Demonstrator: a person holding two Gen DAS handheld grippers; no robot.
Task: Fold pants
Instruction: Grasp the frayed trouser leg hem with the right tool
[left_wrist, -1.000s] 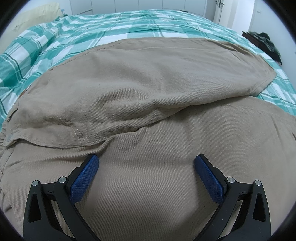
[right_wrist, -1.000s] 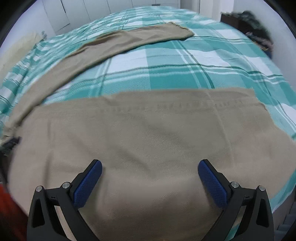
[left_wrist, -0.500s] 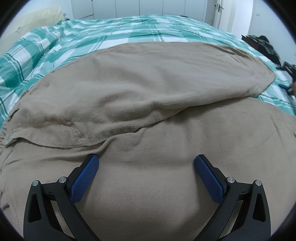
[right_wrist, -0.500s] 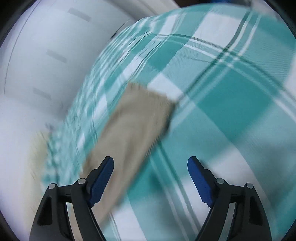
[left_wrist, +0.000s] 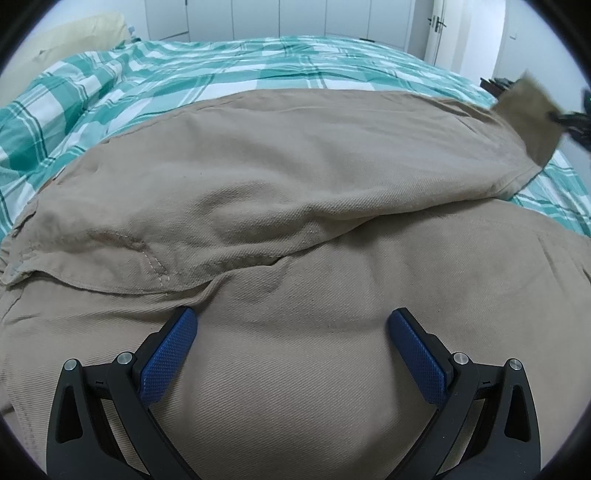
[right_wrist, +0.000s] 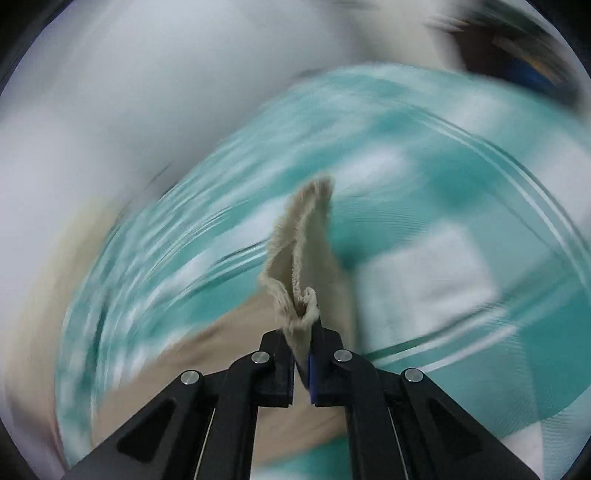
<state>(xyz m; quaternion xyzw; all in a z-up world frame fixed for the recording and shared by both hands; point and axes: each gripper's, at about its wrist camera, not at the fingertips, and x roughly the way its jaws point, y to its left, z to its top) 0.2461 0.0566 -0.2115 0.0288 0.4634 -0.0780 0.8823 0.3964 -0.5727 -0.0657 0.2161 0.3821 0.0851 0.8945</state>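
Observation:
Tan pants (left_wrist: 295, 206) lie spread on a green and white plaid bed, one layer folded over another. My left gripper (left_wrist: 291, 325) is open and rests low over the near pants fabric, empty. My right gripper (right_wrist: 303, 354) is shut on the frayed hem of a tan pant leg (right_wrist: 303, 258) and holds it lifted above the bed; this view is motion-blurred. In the left wrist view the lifted leg end (left_wrist: 528, 110) shows raised at the far right, with the right gripper's dark tip beside it.
The plaid duvet (left_wrist: 184, 81) covers the bed. A cream pillow (left_wrist: 74, 40) lies at the back left. White wardrobe doors (left_wrist: 295, 18) and a door (left_wrist: 439, 29) stand behind the bed.
My right gripper swung to the far pant leg's end, closed on its hem and lifted it. The left gripper stayed open over the pants.

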